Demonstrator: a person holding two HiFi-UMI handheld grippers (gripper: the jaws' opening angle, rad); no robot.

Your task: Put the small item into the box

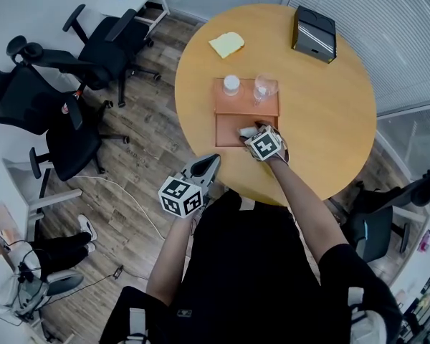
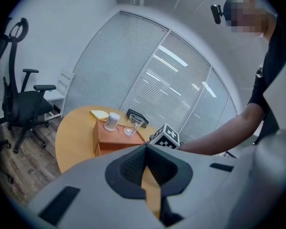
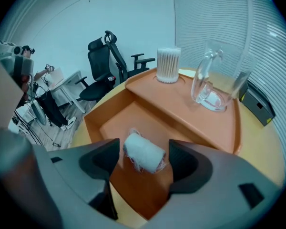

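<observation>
A small white roll [image 3: 144, 151] with frayed ends lies in the lower front compartment of the orange box [image 3: 112, 123]. My right gripper [image 3: 144, 157] is open around the roll, with a thin sliver of orange showing on either side of it. In the head view the roll [image 1: 247, 130] sits just ahead of the right gripper [image 1: 259, 136], on the near half of the box [image 1: 228, 125]. My left gripper [image 1: 207, 166] is shut and empty, held off the table's near edge. Its jaws [image 2: 145, 168] meet in a zigzag line.
On the box's raised back shelf stand a jar of cotton swabs [image 1: 231, 84] and a clear glass mug [image 1: 265, 88]. A yellow pad [image 1: 226, 44] and a black case [image 1: 314, 34] lie farther back on the round wooden table [image 1: 330, 120]. Black office chairs [image 1: 104, 41] stand to the left.
</observation>
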